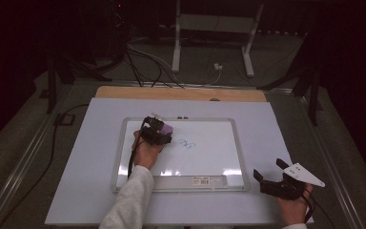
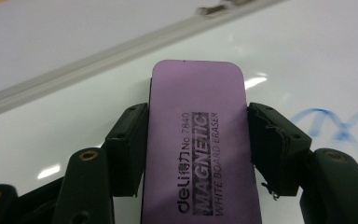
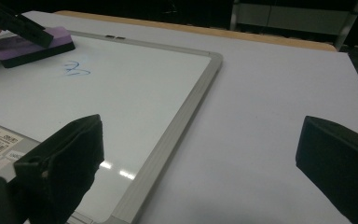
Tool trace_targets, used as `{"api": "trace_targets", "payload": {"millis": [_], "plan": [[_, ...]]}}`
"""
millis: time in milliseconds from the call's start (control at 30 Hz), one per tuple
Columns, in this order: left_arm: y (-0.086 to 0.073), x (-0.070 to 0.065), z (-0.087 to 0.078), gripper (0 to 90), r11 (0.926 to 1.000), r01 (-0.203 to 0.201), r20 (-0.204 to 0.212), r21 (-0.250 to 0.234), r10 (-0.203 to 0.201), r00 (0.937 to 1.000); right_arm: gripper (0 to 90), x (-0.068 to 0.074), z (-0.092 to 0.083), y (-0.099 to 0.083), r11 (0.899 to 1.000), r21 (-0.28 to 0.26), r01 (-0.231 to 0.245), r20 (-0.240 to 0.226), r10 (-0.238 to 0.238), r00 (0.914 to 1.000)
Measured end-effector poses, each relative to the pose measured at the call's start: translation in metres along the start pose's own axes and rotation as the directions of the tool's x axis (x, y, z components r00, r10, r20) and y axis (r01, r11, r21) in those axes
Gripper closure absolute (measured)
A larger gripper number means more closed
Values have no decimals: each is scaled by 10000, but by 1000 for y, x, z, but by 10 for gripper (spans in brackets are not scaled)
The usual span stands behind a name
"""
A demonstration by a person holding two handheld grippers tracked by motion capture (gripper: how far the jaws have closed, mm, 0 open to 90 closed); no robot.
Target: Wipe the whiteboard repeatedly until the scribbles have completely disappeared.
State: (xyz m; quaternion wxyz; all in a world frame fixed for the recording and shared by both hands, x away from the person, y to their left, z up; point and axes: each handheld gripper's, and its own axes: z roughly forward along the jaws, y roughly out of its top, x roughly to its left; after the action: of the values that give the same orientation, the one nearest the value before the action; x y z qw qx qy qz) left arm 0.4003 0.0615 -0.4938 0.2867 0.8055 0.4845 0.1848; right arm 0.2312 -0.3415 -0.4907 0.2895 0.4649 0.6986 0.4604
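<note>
On the whiteboard (image 1: 228, 157), left of the blue scribble (image 1: 187, 143), the left tool (image 1: 156, 132) clamps the purple eraser (image 2: 198, 140) flat for wiping; the right tool (image 1: 277, 180) waits wide beside the board.

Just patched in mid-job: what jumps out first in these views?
The purple whiteboard eraser, clamped between the left gripper's jaws, sits on the whiteboard near its top left. Just to its right, a small blue scribble marks the board. The right gripper rests open on the table beyond the board's lower right corner, holding nothing.
</note>
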Motion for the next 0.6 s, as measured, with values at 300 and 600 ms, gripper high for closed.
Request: {"api": "trace_targets", "payload": {"millis": [300,600], "plan": [[1,-42,0,420,9947,-1018,1155,-148,1028,9880,9,0,-1,0,10000,-26,4,15,-4,10000],[2,-17,3,420,9998,-184,140,-100,186,9997,9,-1,-1,0,10000,-23,-32,30,32,10000]]}}
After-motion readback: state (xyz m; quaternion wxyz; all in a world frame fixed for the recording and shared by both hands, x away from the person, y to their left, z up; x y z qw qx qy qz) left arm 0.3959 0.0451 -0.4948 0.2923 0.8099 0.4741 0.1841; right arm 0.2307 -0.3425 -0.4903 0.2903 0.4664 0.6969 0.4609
